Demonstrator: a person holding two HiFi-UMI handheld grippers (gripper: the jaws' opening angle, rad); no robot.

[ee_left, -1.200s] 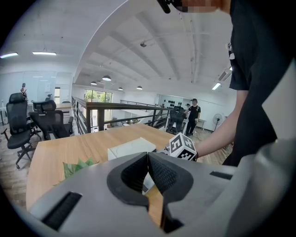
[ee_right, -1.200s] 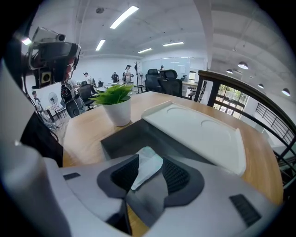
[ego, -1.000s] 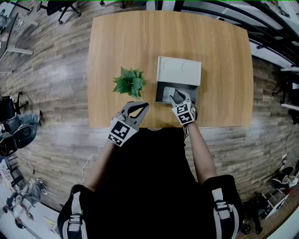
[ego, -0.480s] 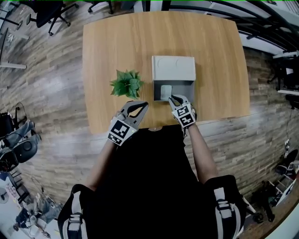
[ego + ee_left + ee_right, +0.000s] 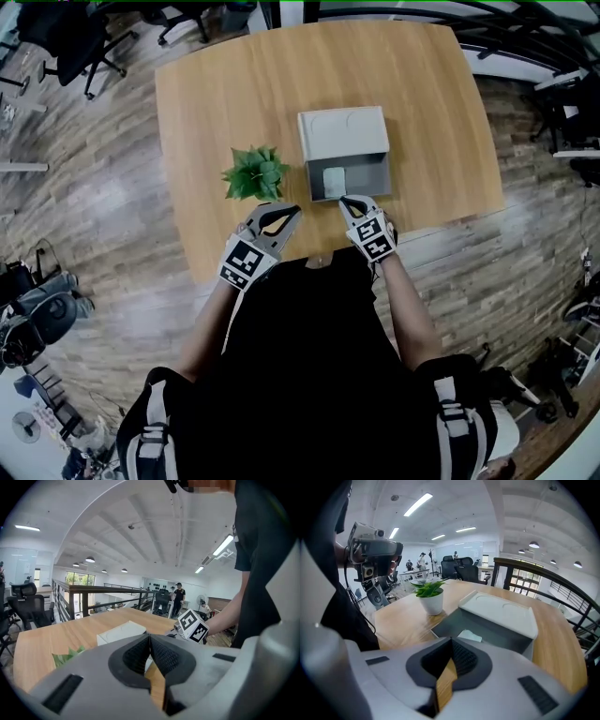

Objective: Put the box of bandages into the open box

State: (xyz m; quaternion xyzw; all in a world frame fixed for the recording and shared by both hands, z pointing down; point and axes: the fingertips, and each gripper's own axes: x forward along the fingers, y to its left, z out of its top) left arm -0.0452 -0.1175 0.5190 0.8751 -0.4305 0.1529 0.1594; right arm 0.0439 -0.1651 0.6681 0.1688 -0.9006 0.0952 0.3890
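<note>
The pale bandage box (image 5: 333,180) (image 5: 469,635) lies flat inside the open grey box (image 5: 373,176) (image 5: 454,620), whose white lid (image 5: 342,133) (image 5: 499,609) stands folded back behind it. My right gripper (image 5: 344,201) (image 5: 451,642) is shut and empty, just outside the box's near wall and pointing at it. My left gripper (image 5: 293,211) (image 5: 150,637) is shut too, with nothing in it. It hovers over the table's near edge, left of the box and in front of the plant.
A small green plant in a white pot (image 5: 255,173) (image 5: 430,596) stands left of the box. The wooden table (image 5: 216,103) has rounded corners. Office chairs (image 5: 66,37) stand on the plank floor beyond the far left corner.
My right gripper has drawn back out of the grey box toward the near edge and its jaws have closed empty. The bandage box stays in the box. The left gripper has barely moved.
</note>
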